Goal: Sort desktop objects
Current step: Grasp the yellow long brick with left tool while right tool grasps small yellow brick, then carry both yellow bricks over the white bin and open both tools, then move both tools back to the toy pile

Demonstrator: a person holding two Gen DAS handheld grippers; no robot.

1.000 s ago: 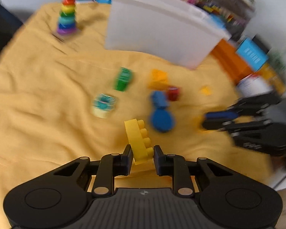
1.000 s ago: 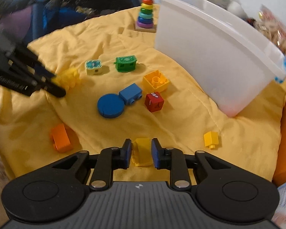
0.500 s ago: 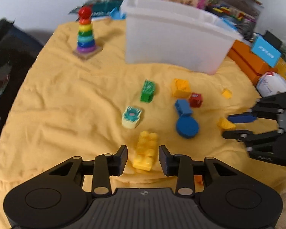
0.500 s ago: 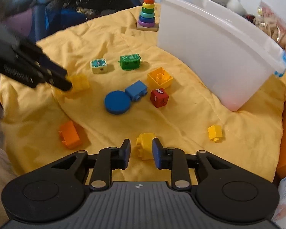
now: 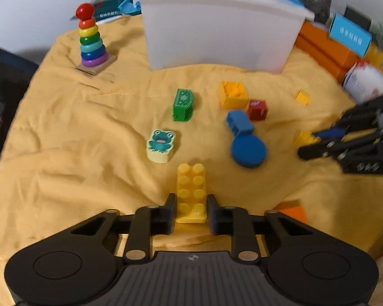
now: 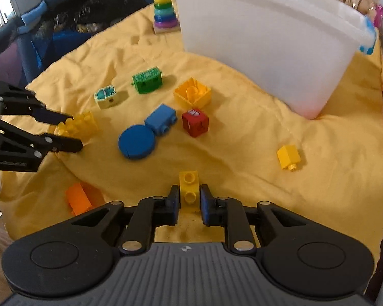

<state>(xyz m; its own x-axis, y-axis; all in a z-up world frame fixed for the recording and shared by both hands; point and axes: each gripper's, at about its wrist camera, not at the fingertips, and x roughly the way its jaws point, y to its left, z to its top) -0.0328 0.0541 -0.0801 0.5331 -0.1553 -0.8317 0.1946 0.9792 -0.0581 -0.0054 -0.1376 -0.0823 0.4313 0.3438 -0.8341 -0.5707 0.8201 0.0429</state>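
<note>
Left wrist view: left gripper (image 5: 191,210) was closing on long yellow brick (image 5: 191,193); right gripper (image 6: 189,201) shut on small yellow brick (image 6: 189,190). Best to lift straight, squeezing firmly.

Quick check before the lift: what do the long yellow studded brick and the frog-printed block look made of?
Long yellow studded brick: likely moulded plastic, with glossy studs and a faintly translucent sheen. Frog-printed block: possibly painted wood, given its matte cream sides and flat printed face; the blur leaves this open.
</note>
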